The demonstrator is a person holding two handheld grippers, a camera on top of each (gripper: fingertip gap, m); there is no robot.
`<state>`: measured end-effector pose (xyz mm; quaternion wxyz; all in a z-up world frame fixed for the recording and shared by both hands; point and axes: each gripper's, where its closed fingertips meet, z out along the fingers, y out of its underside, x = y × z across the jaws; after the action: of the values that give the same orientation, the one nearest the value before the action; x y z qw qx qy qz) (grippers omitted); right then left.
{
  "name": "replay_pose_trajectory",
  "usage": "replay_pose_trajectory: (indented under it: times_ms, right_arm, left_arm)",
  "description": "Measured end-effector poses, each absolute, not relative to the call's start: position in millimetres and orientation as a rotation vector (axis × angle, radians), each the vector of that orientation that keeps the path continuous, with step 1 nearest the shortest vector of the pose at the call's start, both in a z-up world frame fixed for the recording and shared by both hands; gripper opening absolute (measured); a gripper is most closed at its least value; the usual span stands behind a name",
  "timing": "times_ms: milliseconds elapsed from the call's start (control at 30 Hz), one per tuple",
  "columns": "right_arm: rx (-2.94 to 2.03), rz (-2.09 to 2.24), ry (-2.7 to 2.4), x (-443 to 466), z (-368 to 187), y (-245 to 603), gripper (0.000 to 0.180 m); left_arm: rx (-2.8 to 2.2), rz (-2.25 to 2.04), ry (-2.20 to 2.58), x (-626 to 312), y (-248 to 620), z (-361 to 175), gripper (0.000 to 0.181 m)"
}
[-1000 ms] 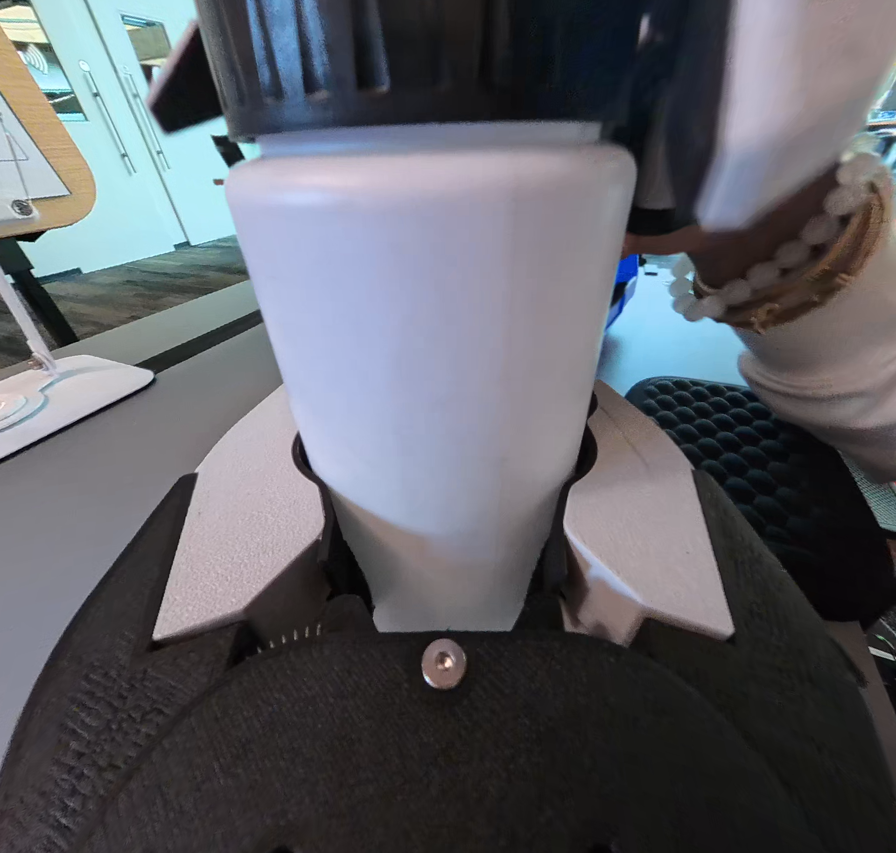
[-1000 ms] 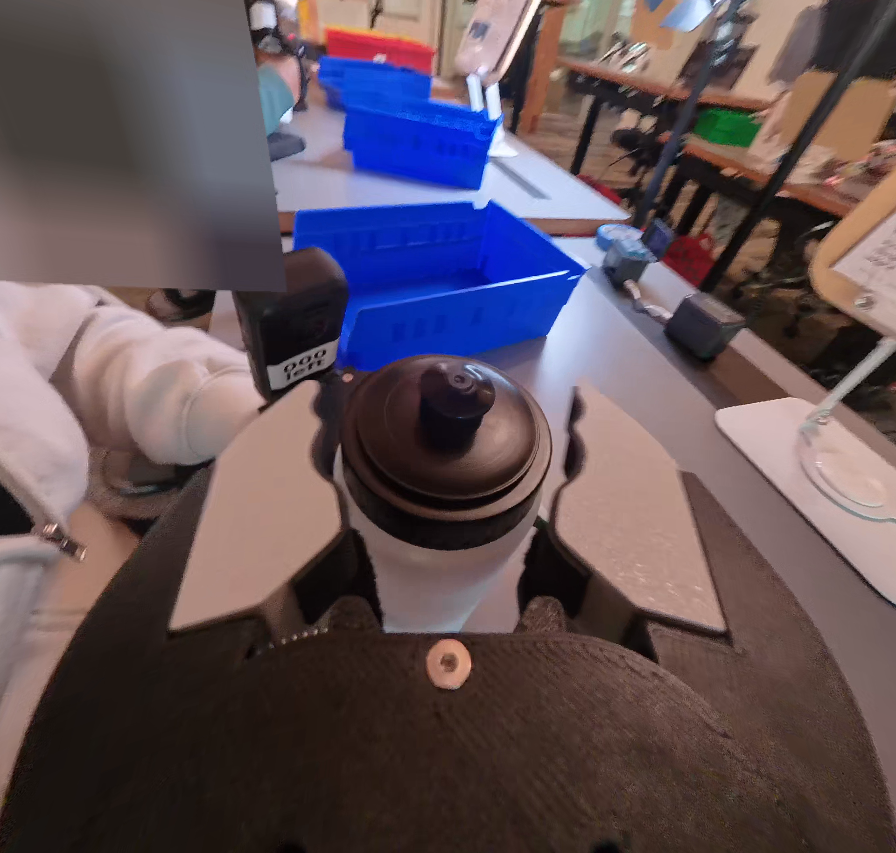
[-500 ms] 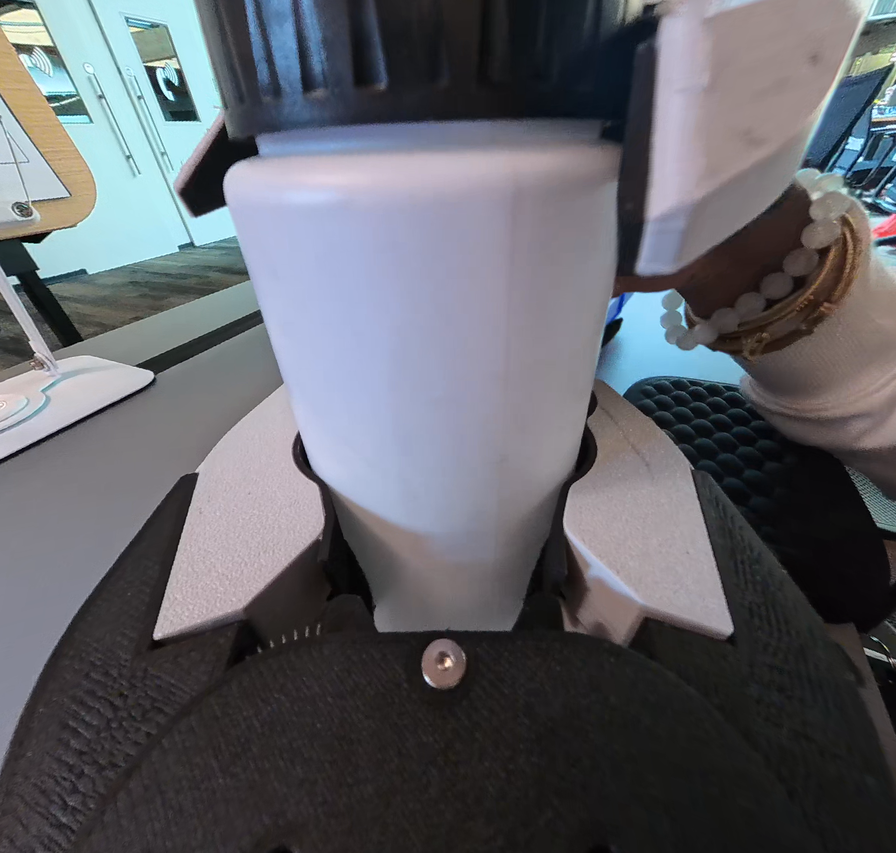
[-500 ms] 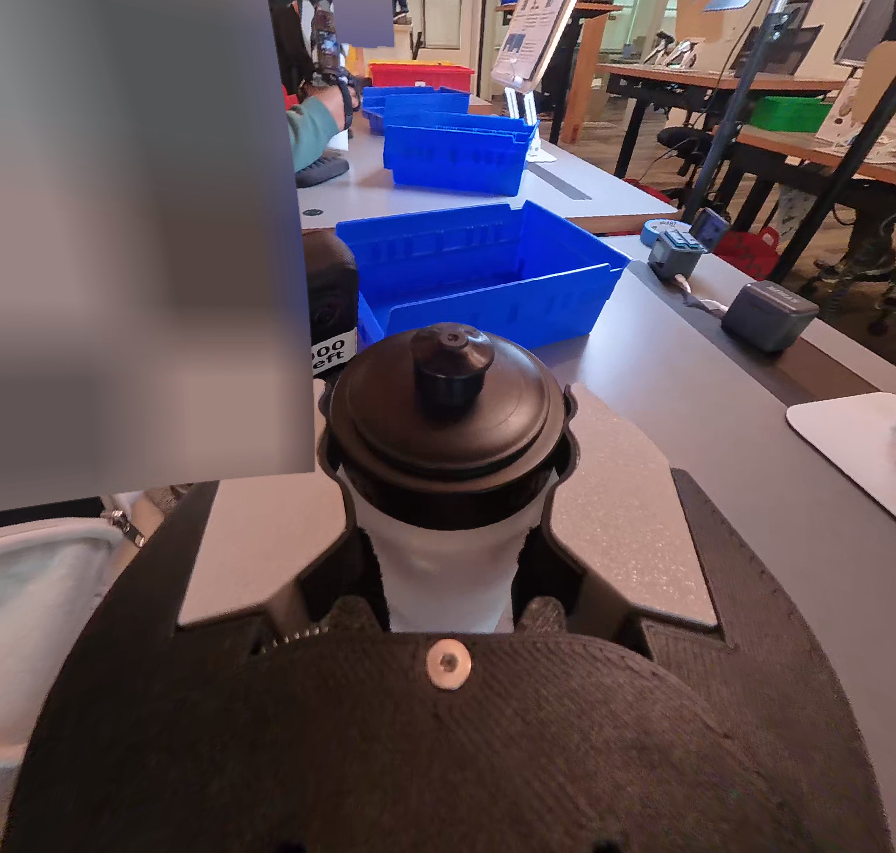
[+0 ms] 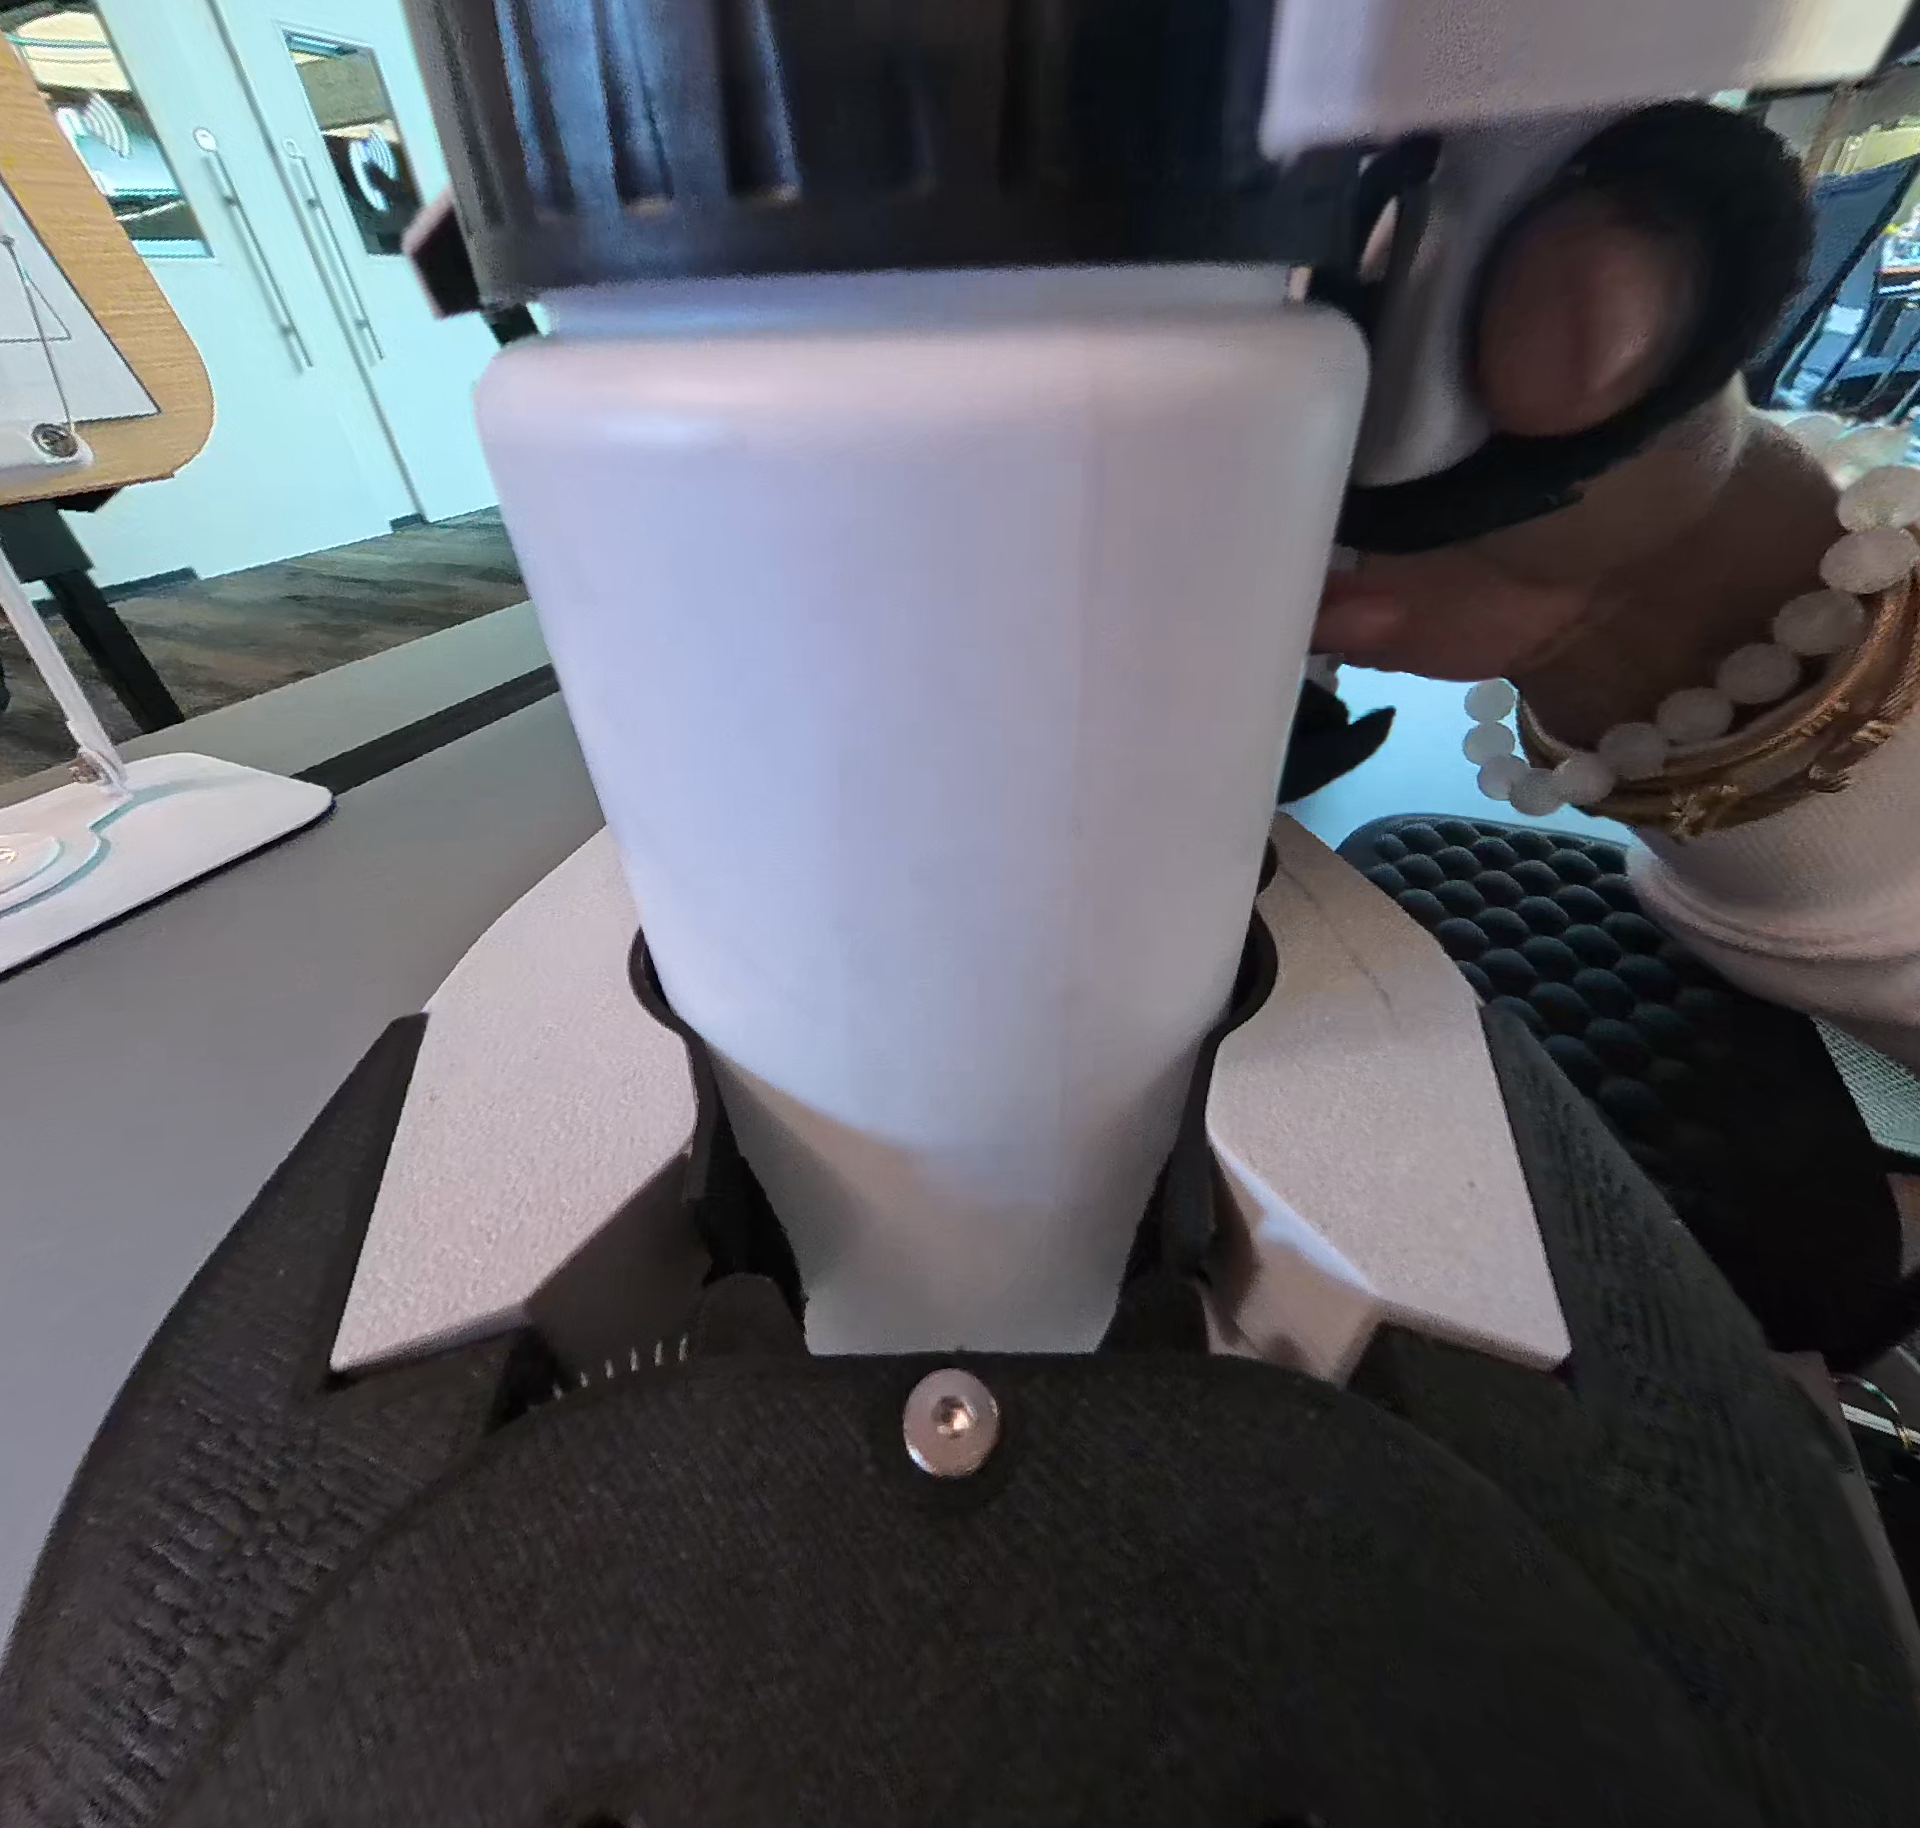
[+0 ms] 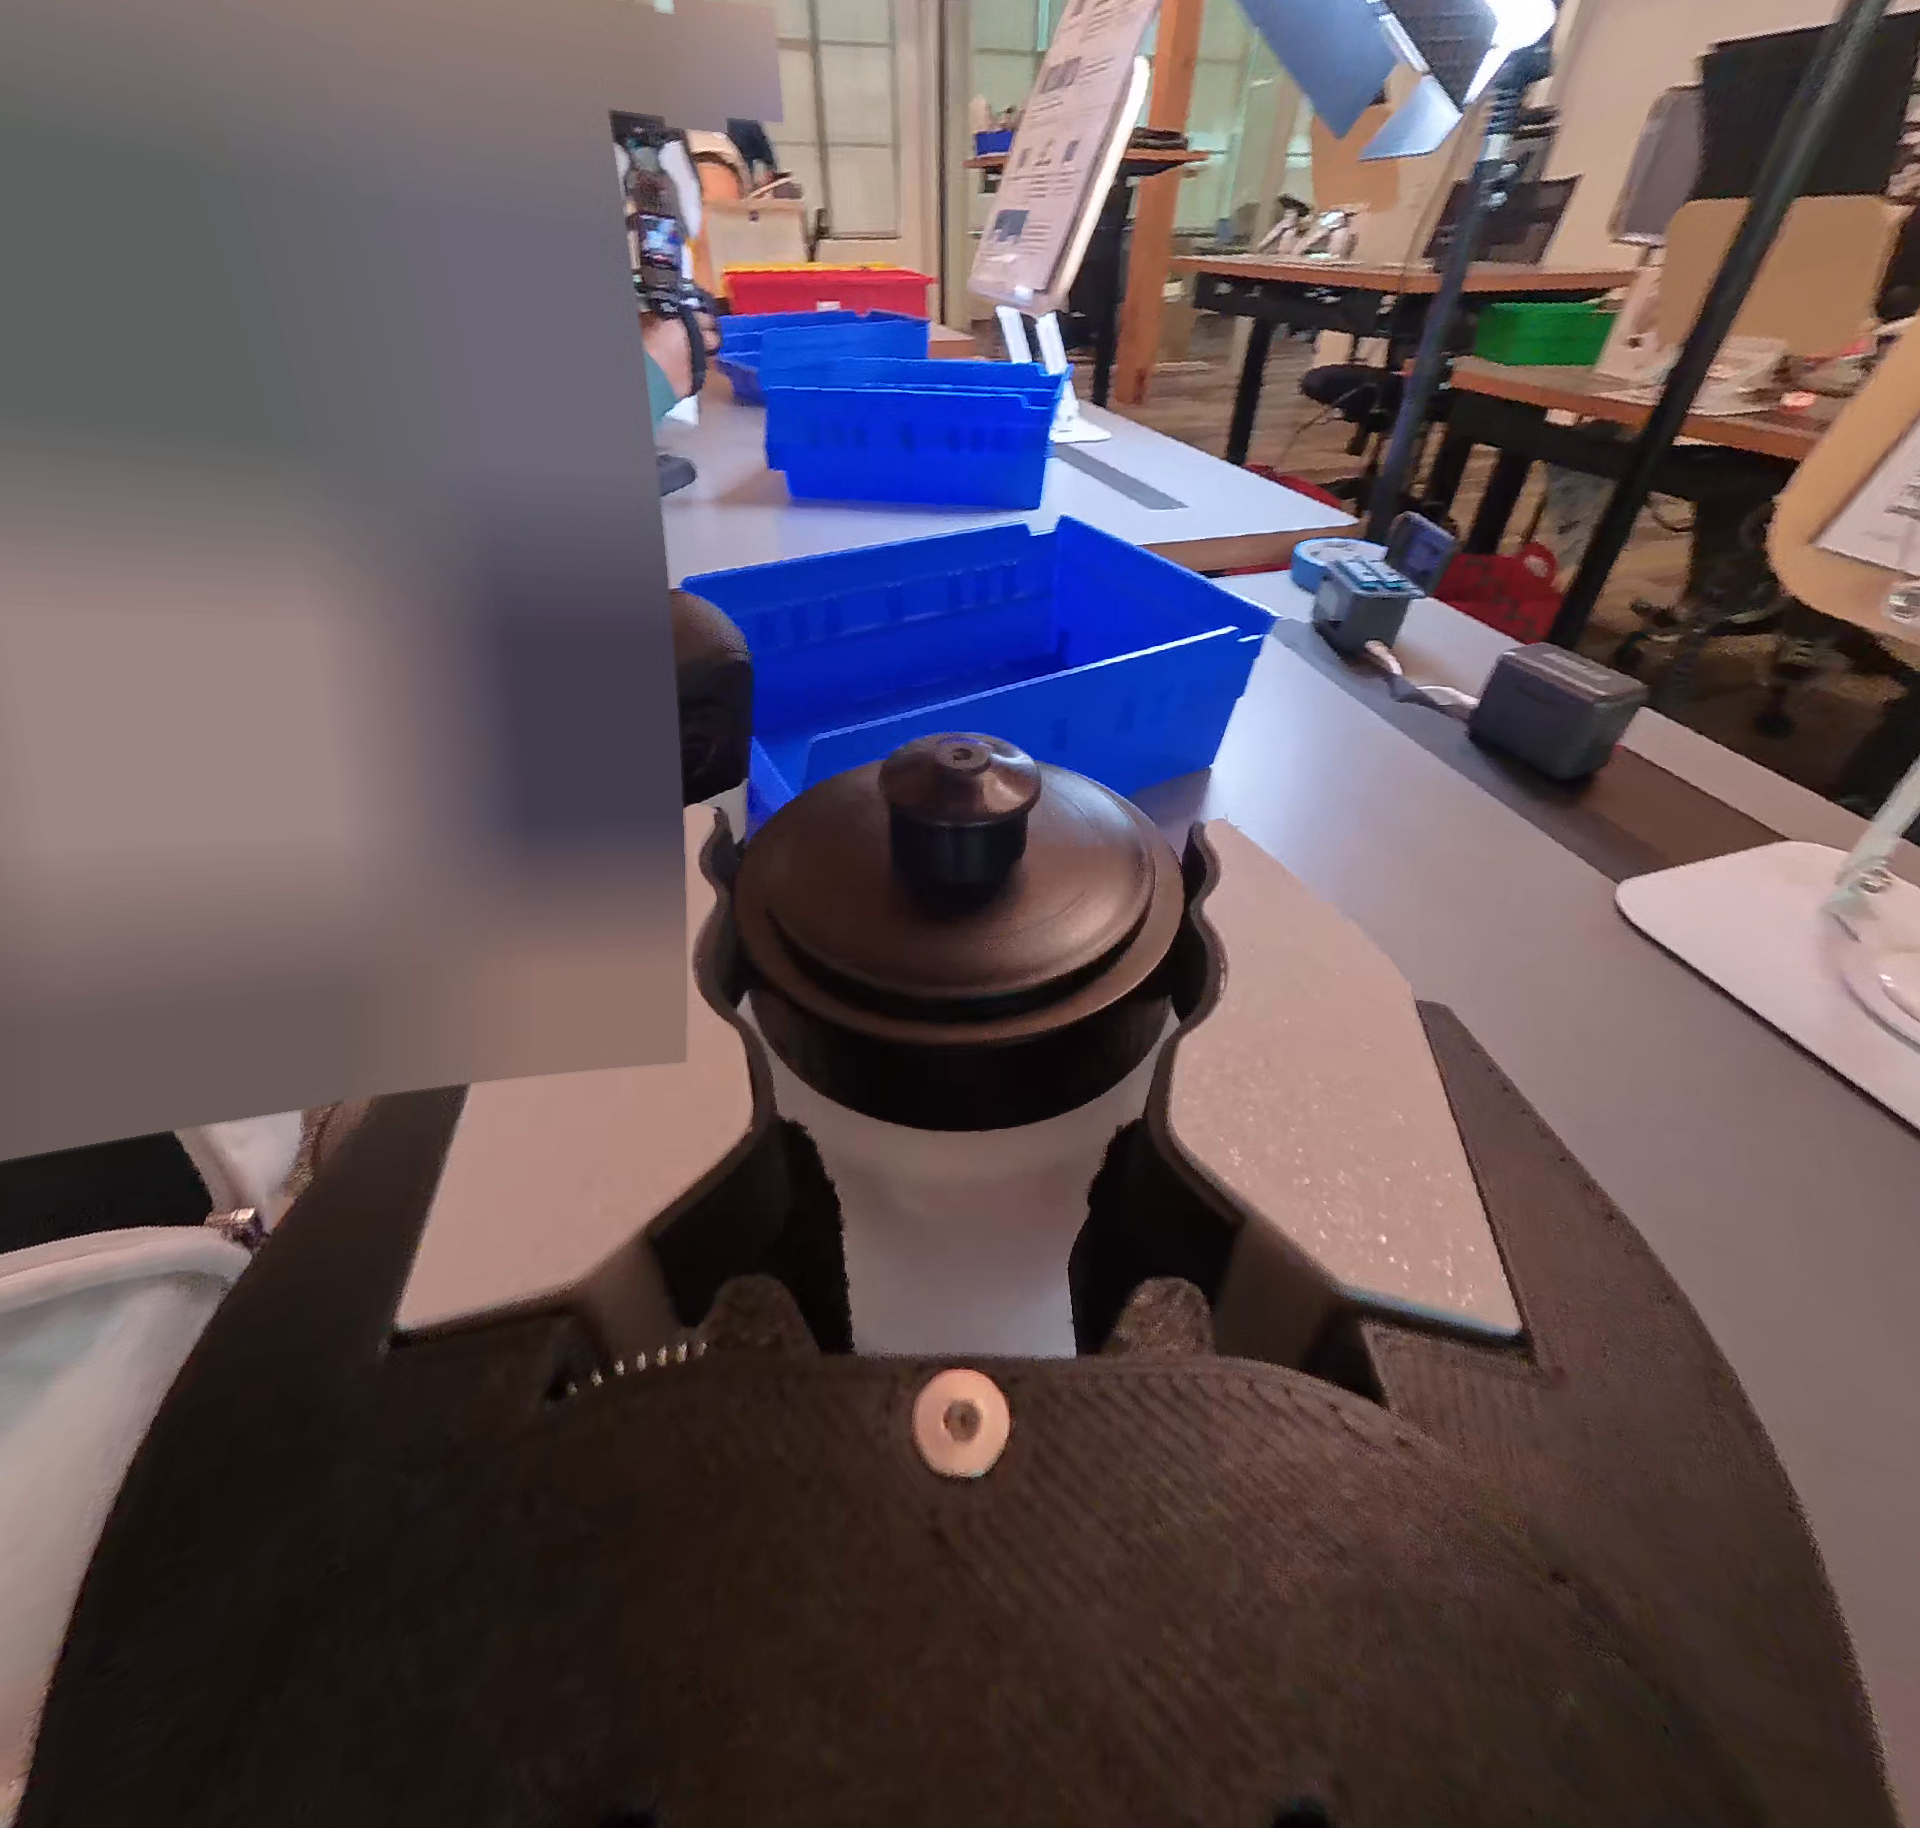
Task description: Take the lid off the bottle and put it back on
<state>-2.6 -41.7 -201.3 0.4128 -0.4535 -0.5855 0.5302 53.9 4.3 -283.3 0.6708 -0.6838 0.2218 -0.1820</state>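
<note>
Looking at the left wrist view first, the white plastic bottle is seen filling the middle of the frame, pinched low on its body by the left gripper, both pale fingers pressed against its sides. The ribbed black screw lid is seated at the top of the frame, and a finger of the other tool is seen against its right edge at the upper right.

In the right wrist view the same lid is shown from above at centre frame, with its little pull spout sticking up. It's clamped by the right gripper, the scalloped fingers closed around its rim, so both tools are squeezed shut on something, bottle and lid respectively. A blue bin is sat on the grey table just behind, at mid frame.

So the step in hand is probably the twisting of the lid, though whether it's being loosened or tightened can't be told from these shots, since no gap is visible between lid and bottle neck. Next, a steady rotation about the bottle's axis is called for, with the body held firm below. If the grip on the smooth plastic is let slip, the whole bottle will likely just get spun instead.
</note>
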Motion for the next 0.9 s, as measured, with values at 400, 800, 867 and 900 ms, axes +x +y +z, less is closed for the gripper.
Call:
replay_pose_trajectory:
  times_ms: [400, 800, 867, 900]
  right_arm:
    - [-0.905, 1.503, -1.176, 5.6, -210.2, -17.5, 0.122]
    - [-0.639, 0.847, -1.350, -20.3, -246.2, -37.2, 0.144]
    - [-0.497, 0.694, -1.323, -20.0, -241.3, -47.7, 0.133]
    - [-0.454, 0.646, -1.312, -19.2, -239.2, -51.5, 0.127]
  left_arm:
    - [-1.409, -0.617, 0.178, 12.7, 8.3, -257.2, 0.104]
    - [-0.913, -1.044, -0.291, -66.0, -14.1, -202.6, 0.104]
    - [-0.875, -1.132, -0.314, -65.1, -16.2, -201.1, 0.104]
    - [-0.869, -1.171, -0.320, -63.3, -16.1, -201.3, 0.104]
